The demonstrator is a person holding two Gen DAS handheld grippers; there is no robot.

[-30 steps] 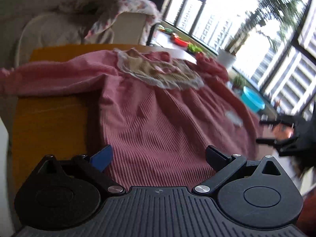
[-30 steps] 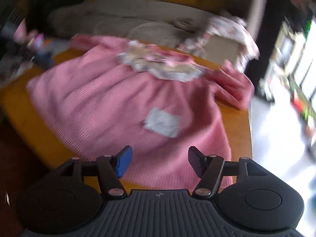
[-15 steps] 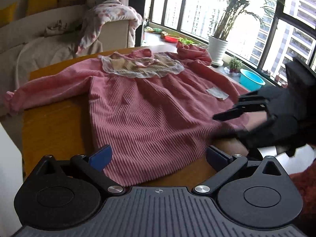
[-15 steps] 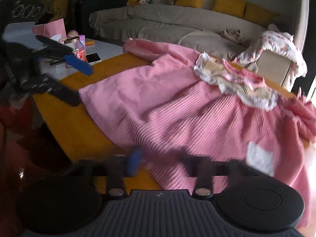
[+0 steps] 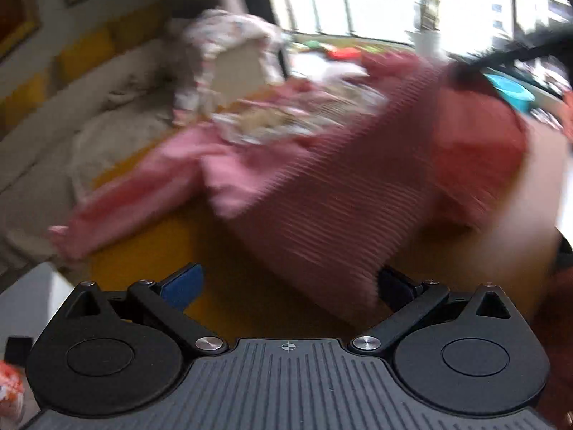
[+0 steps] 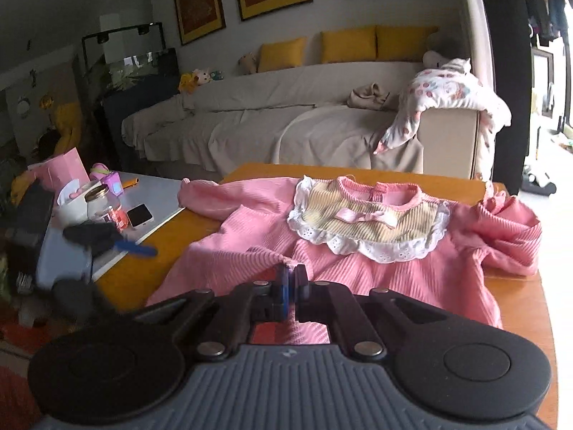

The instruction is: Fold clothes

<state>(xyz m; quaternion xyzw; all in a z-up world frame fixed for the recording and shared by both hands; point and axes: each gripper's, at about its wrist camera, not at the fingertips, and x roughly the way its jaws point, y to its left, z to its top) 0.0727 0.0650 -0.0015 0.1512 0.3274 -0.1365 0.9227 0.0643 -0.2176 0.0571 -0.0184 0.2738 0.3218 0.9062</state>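
Dress [image 6: 376, 268], pink and ribbed, with a lace-edged bib [image 6: 369, 225] at the neck, lies on the orange surface [image 6: 515, 297]; one sleeve [image 6: 215, 197] stretches toward the surface's far left corner, the other is bunched at the right edge. Right gripper [image 6: 290, 279]: fingers pressed together, pinching the hem, which is raised off the surface in a fold over the skirt. In the left wrist view, heavily blurred, the lifted hem hangs as a darker flap at upper right. Left gripper [image 5: 286, 286]: fingers spread, nothing between them, above bare surface just beside the hem's near corner. A sofa [image 6: 286, 114] with yellow cushions [image 6: 351, 46] stands behind; a grey side table [image 6: 154, 197] with small items adjoins on the left.
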